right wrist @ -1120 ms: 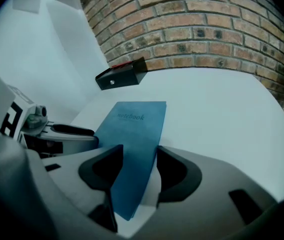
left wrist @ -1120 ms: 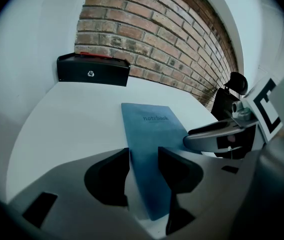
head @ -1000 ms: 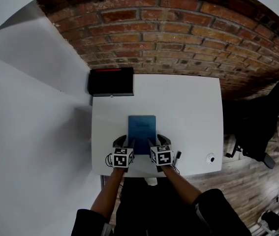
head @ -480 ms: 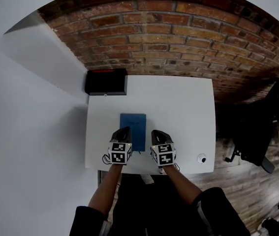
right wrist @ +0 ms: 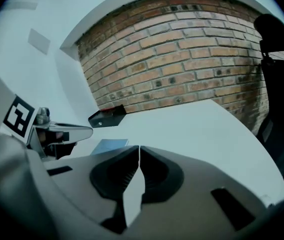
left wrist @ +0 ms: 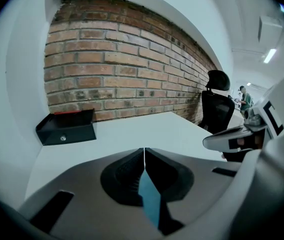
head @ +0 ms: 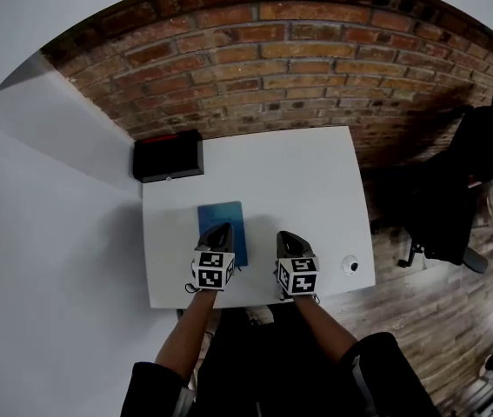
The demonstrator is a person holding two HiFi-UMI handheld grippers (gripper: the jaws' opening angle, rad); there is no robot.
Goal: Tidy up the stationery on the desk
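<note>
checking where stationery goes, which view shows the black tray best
The left gripper view: the black tray sits unobstructed near the brick wall, red edge visible. The head view shows the black tray small, from above; the right gripper view shows it small and distant.

An office: white desk (head: 289, 181), black swivel chair (left wrist: 216, 111).

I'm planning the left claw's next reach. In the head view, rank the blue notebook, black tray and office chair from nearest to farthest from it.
1. Blue notebook, on the desk just beneath the left claw.
2. Black tray, at the desk's far left corner.
3. Office chair, off to the right, beyond the desk.
</note>
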